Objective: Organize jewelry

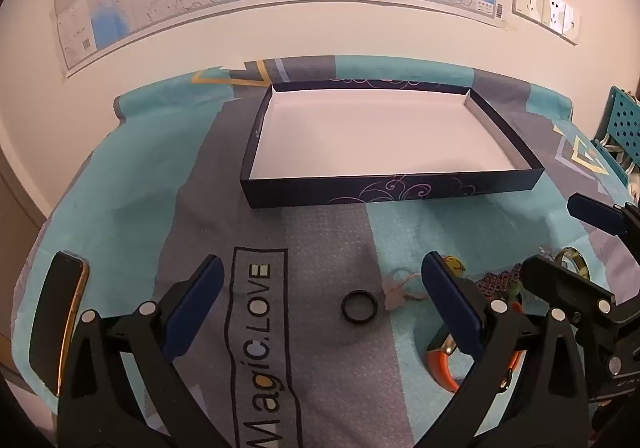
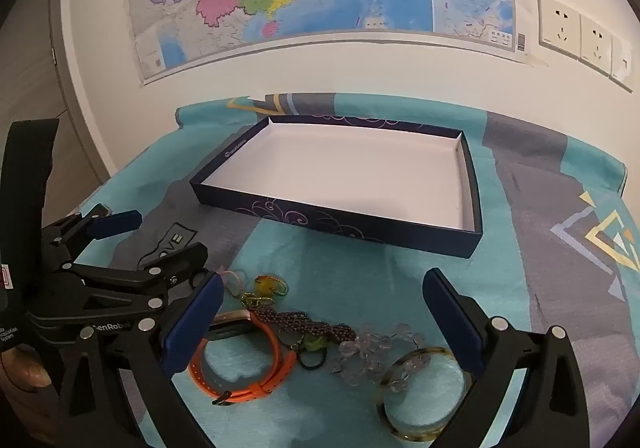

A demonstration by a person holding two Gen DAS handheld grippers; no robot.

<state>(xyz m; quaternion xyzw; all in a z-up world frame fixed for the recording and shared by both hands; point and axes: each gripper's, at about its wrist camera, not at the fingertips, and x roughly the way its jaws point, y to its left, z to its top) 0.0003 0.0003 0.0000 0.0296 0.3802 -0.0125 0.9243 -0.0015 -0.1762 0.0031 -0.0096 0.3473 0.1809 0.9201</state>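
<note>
Blue-padded hand-held grippers wide, empty.

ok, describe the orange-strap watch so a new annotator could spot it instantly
Start at the dark blue box with the white inside, standing on the teal cloth. On the cloth in front of it lies a heap of jewelry; the watch lies at the heap's left end, next to the purple bead bracelet. It is the only piece with a bright orange strap, looped and fixed to a rectangular case.

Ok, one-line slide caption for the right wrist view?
Open right gripper above jewelry pile, empty box beyond.
</note>
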